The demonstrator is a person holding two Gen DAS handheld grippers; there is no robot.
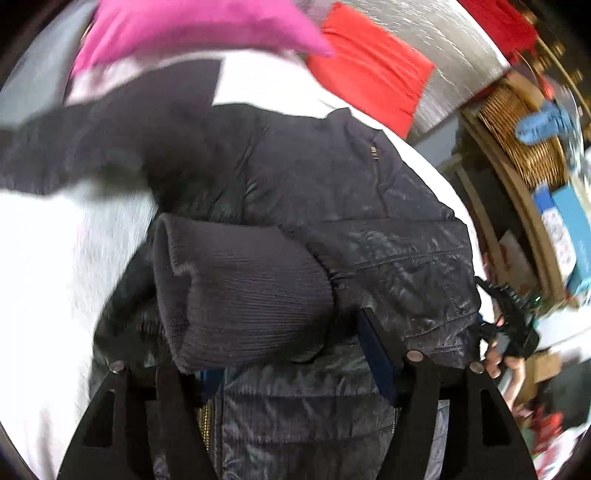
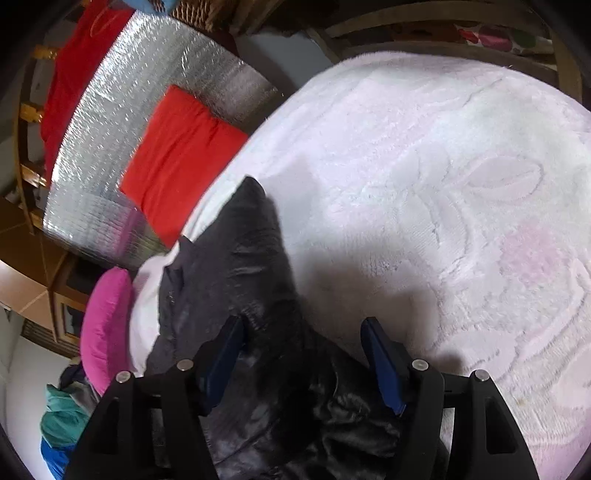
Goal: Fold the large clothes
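A dark navy puffer jacket [image 1: 351,206] lies on a white fluffy blanket [image 1: 66,258]. Its ribbed knit cuff [image 1: 240,291] lies folded over the body, right in front of my left gripper [image 1: 291,350]. The left jaws stand open above the jacket, with the cuff partly over the left finger. In the right wrist view, the jacket's edge [image 2: 240,266] runs up between the fingers of my right gripper [image 2: 303,354], which is open and hovers over it. The blanket [image 2: 443,184] fills the right side. The right gripper and the hand holding it show at the jacket's far edge in the left view [image 1: 513,325].
A pink pillow [image 1: 177,33] and a red pillow [image 1: 369,74] lie past the blanket on a silver foil mat [image 2: 110,147]. A wicker basket [image 1: 517,133] and boxes stand at the right. A clothes pile [image 2: 62,417] sits at the lower left.
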